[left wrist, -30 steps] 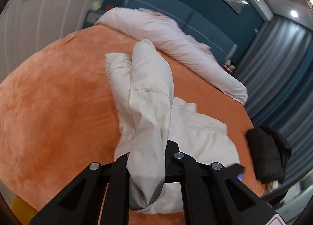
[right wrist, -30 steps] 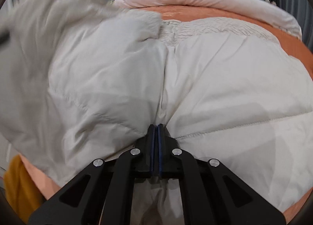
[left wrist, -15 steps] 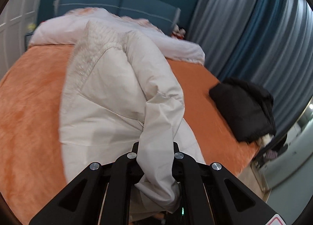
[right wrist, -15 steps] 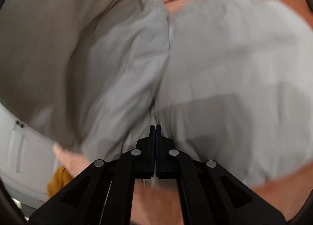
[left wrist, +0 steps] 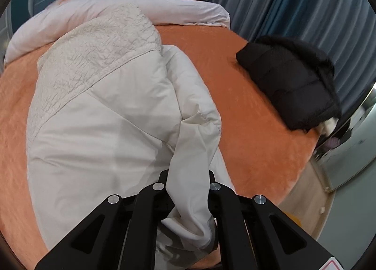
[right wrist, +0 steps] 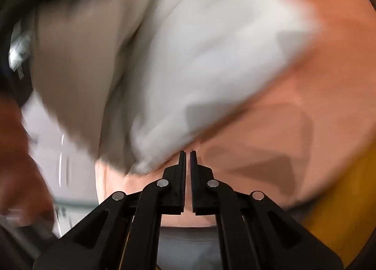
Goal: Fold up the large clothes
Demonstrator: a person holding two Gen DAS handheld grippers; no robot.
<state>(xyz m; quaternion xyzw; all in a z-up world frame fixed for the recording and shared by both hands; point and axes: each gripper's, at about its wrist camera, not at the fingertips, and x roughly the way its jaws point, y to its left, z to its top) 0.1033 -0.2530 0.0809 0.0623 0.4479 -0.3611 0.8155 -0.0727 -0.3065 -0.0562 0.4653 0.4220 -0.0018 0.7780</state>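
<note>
A large cream padded jacket (left wrist: 98,115) with a textured hood lies on the orange bed (left wrist: 253,133). My left gripper (left wrist: 188,176) is shut on its sleeve (left wrist: 192,159), which runs between the fingers and hangs below them. In the blurred right wrist view the jacket (right wrist: 199,63) lies up and left of my right gripper (right wrist: 187,156). The right jaws stand a narrow gap apart with nothing between them, just off the jacket's near edge over the orange bed (right wrist: 305,117).
A folded black jacket (left wrist: 291,82) lies at the bed's right edge by blue curtains (left wrist: 293,4). A pale pink duvet (left wrist: 141,9) lies along the teal headboard. A yellow object (right wrist: 340,199) sits below the bed edge at right.
My right gripper has let go of the jacket, opened slightly and swung off to its near edge. My left gripper has carried the sleeve across the jacket toward the right.
</note>
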